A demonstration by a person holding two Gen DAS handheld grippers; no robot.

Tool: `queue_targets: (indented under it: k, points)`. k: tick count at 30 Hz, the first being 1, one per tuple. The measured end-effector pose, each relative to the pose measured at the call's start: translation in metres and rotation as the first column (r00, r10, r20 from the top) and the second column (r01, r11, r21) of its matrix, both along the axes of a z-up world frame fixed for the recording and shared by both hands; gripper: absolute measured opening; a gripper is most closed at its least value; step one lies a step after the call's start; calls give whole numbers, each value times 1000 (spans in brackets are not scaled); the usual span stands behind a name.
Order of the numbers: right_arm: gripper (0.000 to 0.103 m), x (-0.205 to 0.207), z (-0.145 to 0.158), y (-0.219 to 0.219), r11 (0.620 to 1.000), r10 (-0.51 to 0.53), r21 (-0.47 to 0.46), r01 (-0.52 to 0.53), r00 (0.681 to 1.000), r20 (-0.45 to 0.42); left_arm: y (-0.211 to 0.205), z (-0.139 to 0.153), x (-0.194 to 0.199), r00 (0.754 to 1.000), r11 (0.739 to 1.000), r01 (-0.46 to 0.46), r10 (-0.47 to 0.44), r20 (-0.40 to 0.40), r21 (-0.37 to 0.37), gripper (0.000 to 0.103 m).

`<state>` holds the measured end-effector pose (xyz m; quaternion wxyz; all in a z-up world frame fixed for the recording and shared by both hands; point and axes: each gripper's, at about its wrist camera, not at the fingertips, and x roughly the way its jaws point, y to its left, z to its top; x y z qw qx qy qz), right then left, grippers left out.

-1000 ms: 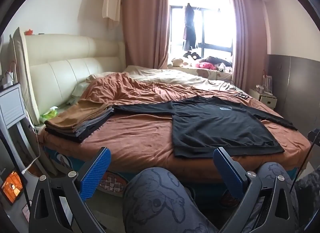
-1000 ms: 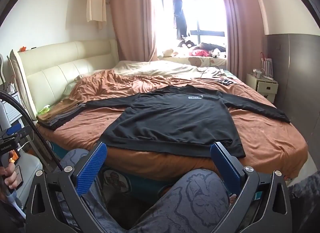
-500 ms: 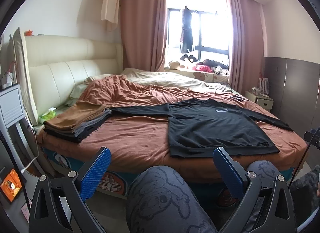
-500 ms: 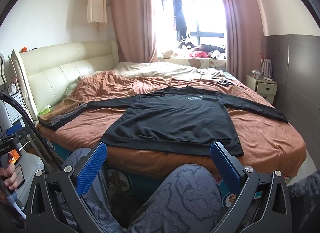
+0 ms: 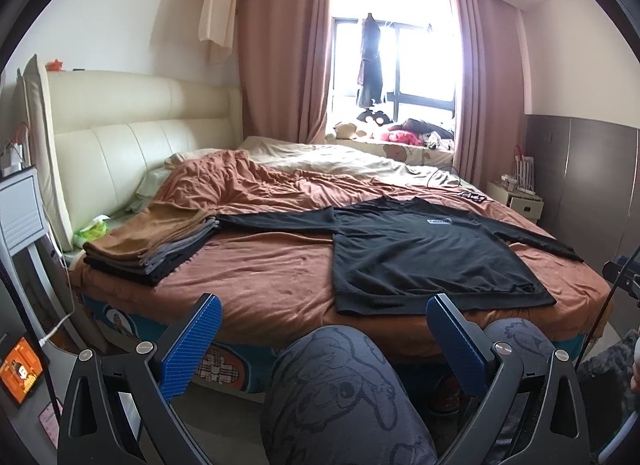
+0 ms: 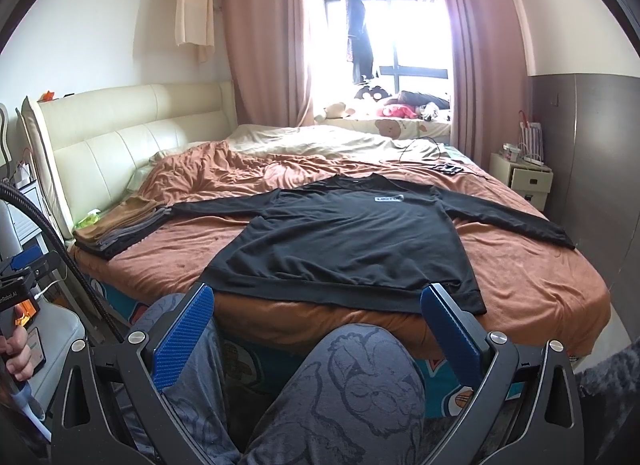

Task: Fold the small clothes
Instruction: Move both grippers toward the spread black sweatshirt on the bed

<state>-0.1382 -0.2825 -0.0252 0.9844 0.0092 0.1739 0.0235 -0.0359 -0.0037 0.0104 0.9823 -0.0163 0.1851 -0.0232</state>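
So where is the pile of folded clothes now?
The pile of folded clothes lies on the bed's left side near the headboard, just beyond the black shirt's left sleeve.

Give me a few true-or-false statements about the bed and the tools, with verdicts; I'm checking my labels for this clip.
1. The black long-sleeved shirt lies spread flat on the bed, sleeves out to both sides. True.
2. The left tool is shut on the shirt's hem. False: it is open, short of the bed, holding nothing.
3. A stack of folded clothes sits near the headboard. True.
4. The right tool is open and empty. True.
5. The shirt is already folded in half. False: it lies fully unfolded.
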Motion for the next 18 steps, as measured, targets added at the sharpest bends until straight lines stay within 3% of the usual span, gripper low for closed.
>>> queue_targets:
  k: [18]
  points:
    - [103, -4, 1, 0, 1000, -4, 1, 4, 1000, -2, 2, -1, -3, 1000, 1000, -4, 4, 7, -3, 103]
